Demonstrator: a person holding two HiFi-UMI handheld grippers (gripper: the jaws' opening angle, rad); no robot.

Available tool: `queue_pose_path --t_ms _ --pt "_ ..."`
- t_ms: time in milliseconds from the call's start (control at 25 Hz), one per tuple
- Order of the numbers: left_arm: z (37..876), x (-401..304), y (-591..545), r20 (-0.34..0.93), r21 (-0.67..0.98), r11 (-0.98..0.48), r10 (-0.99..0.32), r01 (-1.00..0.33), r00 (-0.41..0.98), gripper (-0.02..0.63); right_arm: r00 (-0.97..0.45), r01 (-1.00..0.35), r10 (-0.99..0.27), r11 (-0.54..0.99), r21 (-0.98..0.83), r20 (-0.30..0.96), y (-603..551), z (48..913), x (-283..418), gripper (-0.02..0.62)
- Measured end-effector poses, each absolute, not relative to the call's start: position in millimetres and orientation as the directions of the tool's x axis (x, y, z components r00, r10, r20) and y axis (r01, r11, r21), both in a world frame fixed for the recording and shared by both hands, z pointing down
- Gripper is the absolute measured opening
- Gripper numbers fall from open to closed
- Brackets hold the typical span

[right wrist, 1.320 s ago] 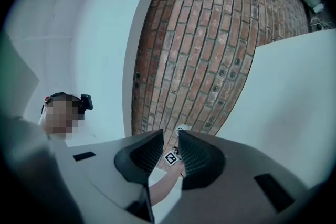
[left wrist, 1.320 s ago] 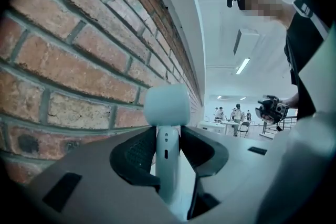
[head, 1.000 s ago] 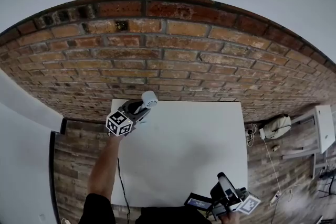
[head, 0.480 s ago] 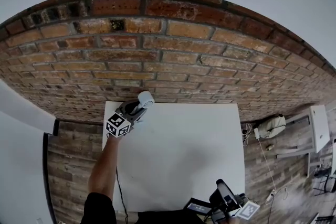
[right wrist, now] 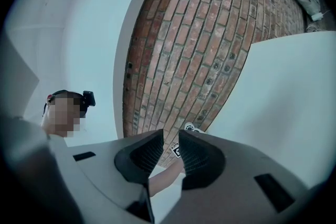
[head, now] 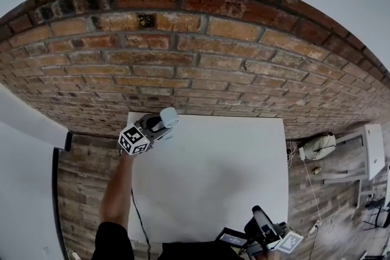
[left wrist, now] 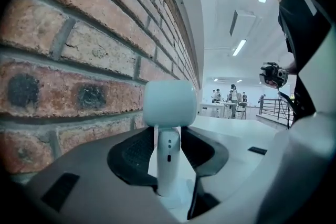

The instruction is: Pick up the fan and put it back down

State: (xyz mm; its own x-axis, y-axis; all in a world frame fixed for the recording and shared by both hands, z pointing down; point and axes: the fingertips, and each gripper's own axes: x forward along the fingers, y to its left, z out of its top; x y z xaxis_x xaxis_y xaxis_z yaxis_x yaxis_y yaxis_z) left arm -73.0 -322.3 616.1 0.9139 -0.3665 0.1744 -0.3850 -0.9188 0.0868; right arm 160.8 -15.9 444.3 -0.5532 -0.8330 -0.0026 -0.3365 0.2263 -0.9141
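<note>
Right gripper [right wrist: 170, 136], fingers [right wrist: 142, 157] apart, nothing held between, forearm [right wrist: 164, 179] beyond the gap, marker cube [right wrist: 175, 151] at its end, brick wall [right wrist: 210, 44] behind, white bench [right wrist: 283, 102] right.

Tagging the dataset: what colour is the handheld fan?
White, faintly bluish plastic handheld fan; shows best in the left gripper view.

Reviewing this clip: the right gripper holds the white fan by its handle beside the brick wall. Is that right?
No. It is the left gripper whose jaws are shut on the fan, by its handle beside the brick wall, as the left gripper view shows; the right gripper holds nothing.
</note>
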Motion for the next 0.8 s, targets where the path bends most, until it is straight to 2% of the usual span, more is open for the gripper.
queue_pose_path --t_ms 120,200,400,480,600,800 --pt "621 -81 -317 0.225 0.075 -0.914 -0.374 -0.398 0.9 0.158 -0.568 -0.33 -0.823 0.233 -0.915 -0.005 -18 445 155 0.084" --pt "624 -85 -312 0.25 0.065 -0.91 -0.383 -0.409 0.89 0.183 -0.573 -0.32 -0.82 0.236 -0.918 -0.011 -19 446 154 0.084" --pt "624 -92 -313 0.248 0.038 -0.882 -0.446 -0.469 0.86 0.19 -0.585 -0.322 -0.811 0.241 -0.915 -0.007 -20 446 151 0.084" --pt "624 -91 -312 0.246 0.017 -0.891 -0.437 -0.454 0.865 0.189 -0.587 -0.324 -0.81 0.24 -0.915 -0.005 -19 446 152 0.084" --pt "623 -86 -315 0.252 -0.024 -0.912 -0.402 -0.409 0.88 0.138 -0.574 -0.319 -0.819 0.219 -0.922 0.005 -14 450 158 0.084" --pt "624 -84 -326 0.259 -0.04 -0.935 -0.349 -0.351 0.9 0.137 -0.567 -0.34 -0.824 0.215 -0.916 0.017 -12 448 163 0.084"
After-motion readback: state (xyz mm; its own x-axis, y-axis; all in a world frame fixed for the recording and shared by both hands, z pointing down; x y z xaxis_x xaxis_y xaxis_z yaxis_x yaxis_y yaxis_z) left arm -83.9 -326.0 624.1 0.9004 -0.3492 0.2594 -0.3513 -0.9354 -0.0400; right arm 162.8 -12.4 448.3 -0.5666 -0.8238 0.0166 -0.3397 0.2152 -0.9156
